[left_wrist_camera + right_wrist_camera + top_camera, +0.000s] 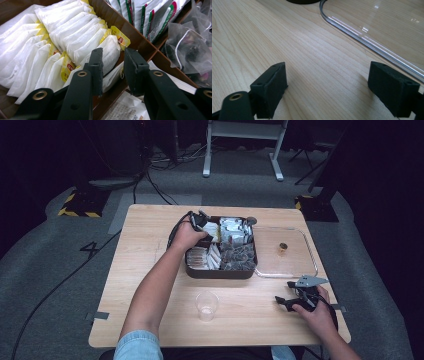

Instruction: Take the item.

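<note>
White paper tea sachet (110,53) stood between left gripper (113,72) fingers, jaws part-open, long axis along them. Right gripper (328,87) gaped empty over table (312,62).

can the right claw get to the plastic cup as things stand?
Probably yes. The right claw sits open on the table near its right edge, and the plastic cup stands to its left with bare wood between them. The left forearm passes beyond the cup, not across that path.
</note>
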A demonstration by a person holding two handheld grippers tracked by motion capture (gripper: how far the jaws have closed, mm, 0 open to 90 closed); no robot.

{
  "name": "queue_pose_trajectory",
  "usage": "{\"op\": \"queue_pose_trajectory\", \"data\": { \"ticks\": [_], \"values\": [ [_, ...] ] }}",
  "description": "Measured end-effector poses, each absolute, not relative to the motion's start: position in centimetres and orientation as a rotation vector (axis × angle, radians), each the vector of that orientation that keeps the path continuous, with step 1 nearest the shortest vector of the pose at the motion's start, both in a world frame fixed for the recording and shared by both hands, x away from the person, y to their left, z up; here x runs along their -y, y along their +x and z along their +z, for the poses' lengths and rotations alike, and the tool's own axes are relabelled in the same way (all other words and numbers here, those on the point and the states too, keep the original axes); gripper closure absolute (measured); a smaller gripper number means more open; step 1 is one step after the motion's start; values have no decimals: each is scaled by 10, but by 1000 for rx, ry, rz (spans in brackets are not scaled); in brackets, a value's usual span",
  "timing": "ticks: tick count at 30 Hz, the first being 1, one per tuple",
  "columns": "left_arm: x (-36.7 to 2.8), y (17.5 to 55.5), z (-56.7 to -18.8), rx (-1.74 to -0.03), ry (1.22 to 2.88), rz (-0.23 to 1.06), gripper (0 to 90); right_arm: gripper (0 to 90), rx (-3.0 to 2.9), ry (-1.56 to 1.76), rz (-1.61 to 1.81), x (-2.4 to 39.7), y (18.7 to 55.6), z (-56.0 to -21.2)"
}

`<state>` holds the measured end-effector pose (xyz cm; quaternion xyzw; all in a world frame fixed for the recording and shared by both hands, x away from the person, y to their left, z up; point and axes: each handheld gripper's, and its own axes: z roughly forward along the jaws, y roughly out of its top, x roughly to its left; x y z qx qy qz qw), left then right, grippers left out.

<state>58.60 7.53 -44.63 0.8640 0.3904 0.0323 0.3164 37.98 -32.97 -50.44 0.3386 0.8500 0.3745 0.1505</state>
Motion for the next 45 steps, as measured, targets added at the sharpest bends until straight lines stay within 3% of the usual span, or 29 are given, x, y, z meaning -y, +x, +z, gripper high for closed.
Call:
{"op": "queue_pose_trajectory", "data": {
  "ticks": [4, 10, 27, 45],
  "values": [
    [-72, 588, -449, -1030, 2284, 80, 710, 158, -2441, 972, 1075, 330, 380, -504],
    [-68, 588, -449, -1013, 2316, 64, 897, 158, -2445, 967, 1076, 330, 379, -504],
    [-74, 578, -418, -922, 2274, 157, 900, 158, -2445, 967, 1076, 331, 379, -504],
    [-71, 543, -366, -803, 2240, 245, 900, 158, -2446, 966, 1076, 331, 378, -504]
  ]
}}
